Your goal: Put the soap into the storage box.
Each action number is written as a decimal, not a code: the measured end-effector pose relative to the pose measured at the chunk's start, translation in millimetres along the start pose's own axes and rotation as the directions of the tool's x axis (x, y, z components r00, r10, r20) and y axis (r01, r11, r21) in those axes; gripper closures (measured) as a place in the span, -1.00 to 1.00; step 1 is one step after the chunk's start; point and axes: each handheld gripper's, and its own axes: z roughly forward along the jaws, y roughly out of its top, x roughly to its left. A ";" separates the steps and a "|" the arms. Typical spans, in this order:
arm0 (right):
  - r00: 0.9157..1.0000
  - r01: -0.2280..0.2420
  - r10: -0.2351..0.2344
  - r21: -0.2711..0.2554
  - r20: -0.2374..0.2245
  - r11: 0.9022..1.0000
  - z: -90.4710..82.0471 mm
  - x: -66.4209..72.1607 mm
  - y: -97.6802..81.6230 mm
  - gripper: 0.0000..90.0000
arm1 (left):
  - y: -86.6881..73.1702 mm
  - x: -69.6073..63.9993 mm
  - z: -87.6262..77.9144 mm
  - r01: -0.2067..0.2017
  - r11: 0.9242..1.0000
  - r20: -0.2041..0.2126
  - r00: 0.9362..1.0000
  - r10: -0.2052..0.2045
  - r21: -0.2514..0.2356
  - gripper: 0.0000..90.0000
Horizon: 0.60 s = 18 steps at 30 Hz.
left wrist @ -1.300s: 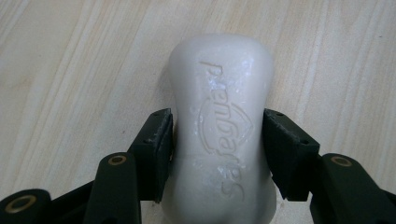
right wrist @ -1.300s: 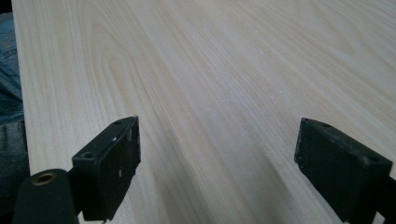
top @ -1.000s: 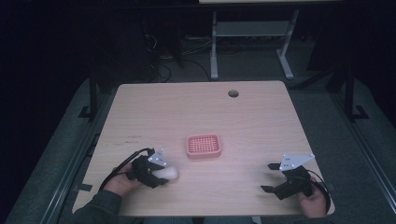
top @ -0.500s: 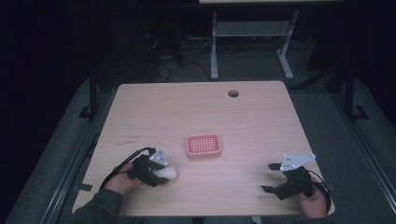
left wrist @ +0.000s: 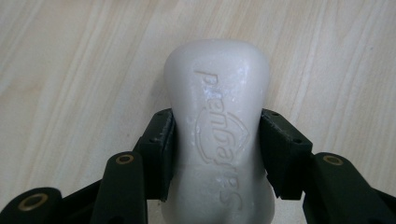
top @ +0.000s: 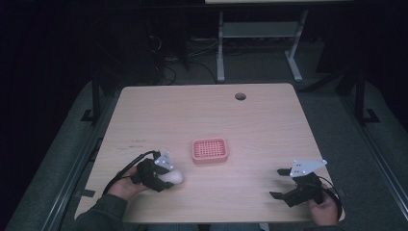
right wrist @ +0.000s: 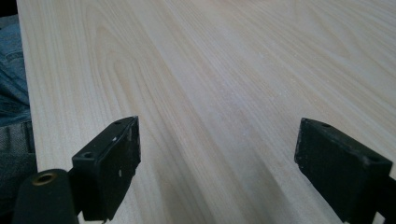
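gripping a white soap bar [left wrist: 217,135], left claw [top: 166,179] sits near the empty pink tray [top: 210,150].

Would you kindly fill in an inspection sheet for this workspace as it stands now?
Surface: light wooden table, round hole near its far edge.
Job's things: white soap bar with embossed lettering; pink grid-topped soap dish near the table's middle, with nothing in it.
Clutter: nothing seen.
Grippers: left tongs shut on the soap bar at the near left; right tongs open over bare wood at the near right.
Cables: black cable loops from the left tongs; more cables lie on the floor beyond the table.
Surroundings: dark room, grey floor, pale metal table frame behind.
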 end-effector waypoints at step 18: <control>1.000 -0.008 0.008 -0.012 0.002 1.000 -1.7 0.4 -1.3 -0.69 | 19.6 6.4 -3.0 -0.021 1.000 0.015 1.000 0.021 0.016 0.10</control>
